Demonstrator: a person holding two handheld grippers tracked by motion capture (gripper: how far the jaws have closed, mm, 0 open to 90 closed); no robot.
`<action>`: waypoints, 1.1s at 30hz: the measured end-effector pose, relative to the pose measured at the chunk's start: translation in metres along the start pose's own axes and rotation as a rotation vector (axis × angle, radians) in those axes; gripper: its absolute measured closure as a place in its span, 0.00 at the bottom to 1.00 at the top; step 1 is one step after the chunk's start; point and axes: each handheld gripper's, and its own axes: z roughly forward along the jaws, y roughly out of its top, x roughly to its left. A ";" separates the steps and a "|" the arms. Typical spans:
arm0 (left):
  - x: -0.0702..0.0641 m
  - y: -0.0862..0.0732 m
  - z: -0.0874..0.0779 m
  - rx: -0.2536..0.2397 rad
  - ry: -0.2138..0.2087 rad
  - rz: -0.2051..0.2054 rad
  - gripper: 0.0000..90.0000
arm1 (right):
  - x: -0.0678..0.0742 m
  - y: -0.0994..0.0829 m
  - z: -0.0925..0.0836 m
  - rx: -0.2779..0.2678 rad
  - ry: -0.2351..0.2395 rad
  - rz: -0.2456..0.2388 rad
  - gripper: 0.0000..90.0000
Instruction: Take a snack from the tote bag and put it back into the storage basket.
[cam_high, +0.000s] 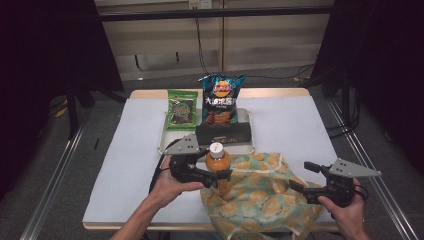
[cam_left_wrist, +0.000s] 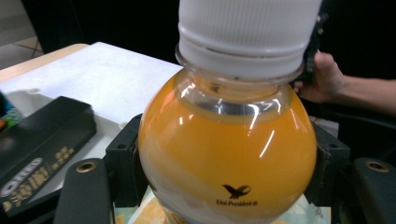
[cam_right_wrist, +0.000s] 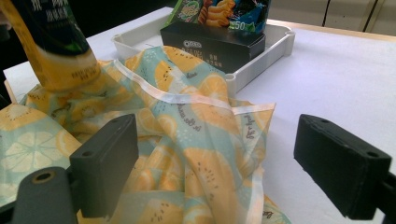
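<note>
Left tool (cam_high: 220, 177) clamps the orange juice bottle (cam_high: 218, 167) round its belly; full, heavy, slick plastic, so grip low. Right tool (cam_high: 299, 176) gapes empty beside the floppy fruit-print bag (cam_high: 260, 195).

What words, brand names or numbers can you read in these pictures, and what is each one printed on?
"Uni-President": orange juice bottle, under a small bird logo.
"OREO": black box in the white tray.
"50": blue chip bag.
Large Chinese characters and round logo on the chip bag: too blurred.
Green snack packet, script on the fruit-print cloth bag: unreadable.
</note>
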 end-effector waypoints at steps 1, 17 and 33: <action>0.001 0.002 -0.002 -0.003 0.005 0.000 0.34 | 0.000 0.000 0.000 -0.001 -0.003 -0.001 0.15; 0.031 0.022 -0.039 -0.049 0.165 -0.058 0.34 | -0.001 0.000 0.000 -0.006 -0.007 0.000 0.15; 0.064 0.007 -0.051 -0.014 0.334 -0.126 0.34 | 0.000 -0.001 -0.002 -0.017 -0.008 0.004 0.14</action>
